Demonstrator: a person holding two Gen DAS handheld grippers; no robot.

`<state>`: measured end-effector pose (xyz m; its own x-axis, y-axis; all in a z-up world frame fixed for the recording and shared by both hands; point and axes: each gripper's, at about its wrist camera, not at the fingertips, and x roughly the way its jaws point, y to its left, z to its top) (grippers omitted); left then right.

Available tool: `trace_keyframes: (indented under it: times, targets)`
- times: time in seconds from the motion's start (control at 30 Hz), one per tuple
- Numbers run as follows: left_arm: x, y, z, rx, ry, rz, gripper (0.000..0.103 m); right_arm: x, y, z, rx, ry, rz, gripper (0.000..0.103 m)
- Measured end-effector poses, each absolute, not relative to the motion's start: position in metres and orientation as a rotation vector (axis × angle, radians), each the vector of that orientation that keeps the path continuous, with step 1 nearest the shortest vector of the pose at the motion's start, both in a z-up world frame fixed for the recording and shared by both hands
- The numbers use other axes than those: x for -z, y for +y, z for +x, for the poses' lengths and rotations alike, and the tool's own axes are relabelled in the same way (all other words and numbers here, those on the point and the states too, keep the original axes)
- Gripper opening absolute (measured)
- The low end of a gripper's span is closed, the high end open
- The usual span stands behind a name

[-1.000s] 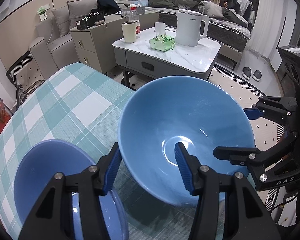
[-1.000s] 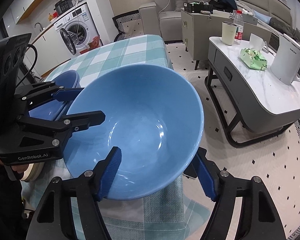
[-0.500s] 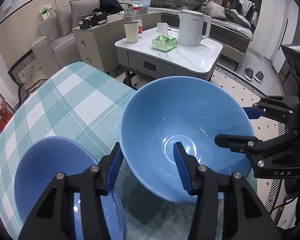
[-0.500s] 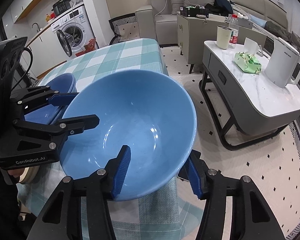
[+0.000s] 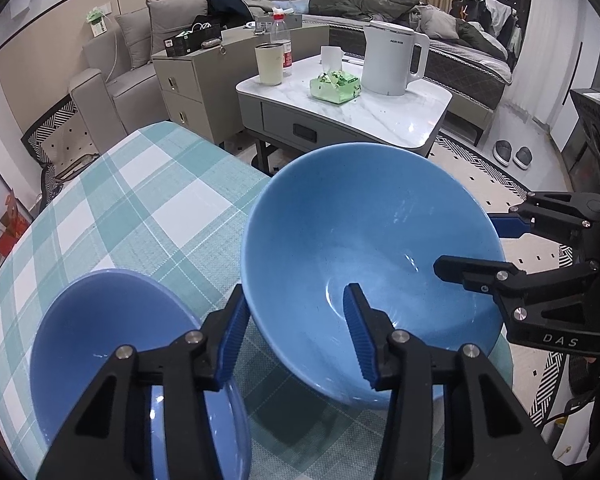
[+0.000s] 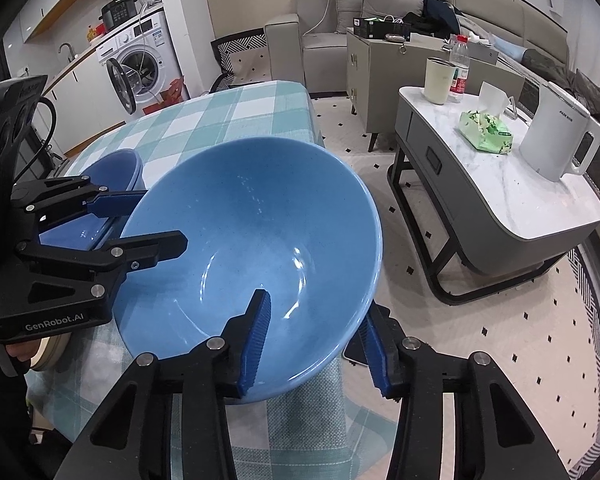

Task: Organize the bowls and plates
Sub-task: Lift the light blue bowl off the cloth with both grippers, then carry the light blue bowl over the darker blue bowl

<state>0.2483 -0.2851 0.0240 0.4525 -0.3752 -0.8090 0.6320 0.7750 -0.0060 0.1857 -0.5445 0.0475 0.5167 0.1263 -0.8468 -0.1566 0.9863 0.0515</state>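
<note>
Left wrist view:
- Landmark: large light-blue bowl [image 5: 374, 264], tilted, at the near corner of the checked table [image 5: 140, 216].
- Left gripper [image 5: 296, 334]: astride the bowl's near-left rim, one pad outside the wall, one inside. Its jaws have just been closing, but a gap shows between the inner pad and the wall, so it is not yet clamped.
- Right gripper [image 5: 470, 244]: at the bowl's right rim, one finger reaching inside, the other behind the wall.
- Darker blue bowl [image 5: 112, 344]: just left of the large bowl, partly behind the left gripper's fingers.

Right wrist view:
- Right gripper [image 6: 316, 338]: across the large bowl's [image 6: 256, 248] near rim. Its jaws have just been closing markedly from a wider spread; the rim is between them, with small gaps visible at both pads.
- Left gripper [image 6: 164, 220]: on the bowl's far-left rim.
- Darker bowl [image 6: 116, 168]: beyond the large bowl's left side.

Meaning for the task:
- Judgement: both grippers are tightening for a two-handed lift, likely to nest or stack the bowls. The grip looks unfinished.
</note>
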Motion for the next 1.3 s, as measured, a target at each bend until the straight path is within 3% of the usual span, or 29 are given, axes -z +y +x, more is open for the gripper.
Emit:
trace_keyframes:
  times: [1.3]
  targets:
    - [-0.094, -0.246, 0.237, 0.569, 0.752, 0.224, 0.047, -0.126, -0.512, 0.175, -0.175, 0.862, -0.082, 0.045]
